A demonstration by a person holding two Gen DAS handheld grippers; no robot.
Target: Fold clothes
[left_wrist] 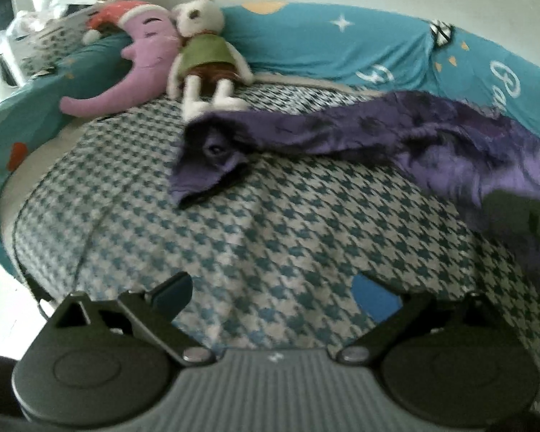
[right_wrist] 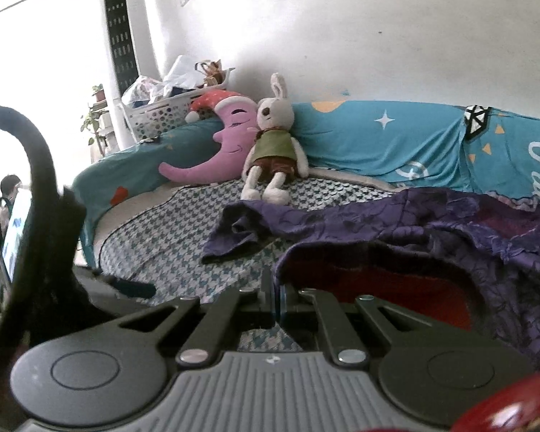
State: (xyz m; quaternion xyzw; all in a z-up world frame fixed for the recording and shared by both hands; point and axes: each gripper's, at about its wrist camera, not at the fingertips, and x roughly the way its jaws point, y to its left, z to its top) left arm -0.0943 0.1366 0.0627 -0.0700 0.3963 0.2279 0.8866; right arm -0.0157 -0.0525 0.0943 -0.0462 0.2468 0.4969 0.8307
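A purple garment point(left_wrist: 342, 133) lies spread across the checked bed cover point(left_wrist: 234, 234), one sleeve reaching toward the plush rabbit. My left gripper point(left_wrist: 273, 295) hovers open over bare cover, short of the sleeve, with nothing between its fingers. In the right wrist view the garment point(right_wrist: 378, 223) shows a red lining near its edge. My right gripper point(right_wrist: 278, 302) is shut on that edge, which rises out of the closed fingertips. A blue-padded finger point(right_wrist: 133, 288) of the left gripper shows low at the left.
A plush rabbit point(right_wrist: 273, 140) and a pink moon pillow point(right_wrist: 226, 147) lean on the teal bed surround point(right_wrist: 378, 136) at the back. Behind them stand a white basket point(right_wrist: 162, 115) and a tall white appliance point(right_wrist: 120, 36). A person point(right_wrist: 9, 185) is at the far left.
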